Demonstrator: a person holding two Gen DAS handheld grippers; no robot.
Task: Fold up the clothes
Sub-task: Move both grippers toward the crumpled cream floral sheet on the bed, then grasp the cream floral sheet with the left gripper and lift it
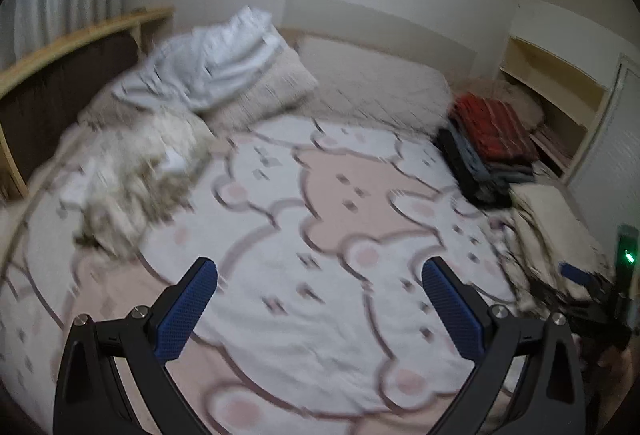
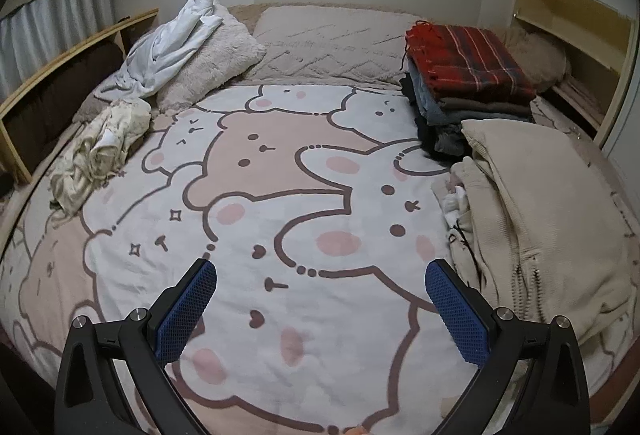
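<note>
Both your left gripper (image 1: 320, 309) and right gripper (image 2: 321, 309) gape empty above the bear blanket (image 2: 280, 171). The crumpled cream garment (image 2: 100, 151) lies far left, probably nearer your left; folded stack (image 2: 468, 83) sits right.

On the bed (image 2: 304, 195), two pillows (image 2: 332, 43) lie along the head edge. A loose garment (image 2: 168, 47) rests on the left pillow, near the far left corner. A crumpled garment (image 2: 100, 151) lies just before it by the left edge. A stack of folded clothes (image 2: 468, 87) sits by the far right corner, and a folded zip garment (image 2: 536, 219) lies before it along the right edge.
</note>
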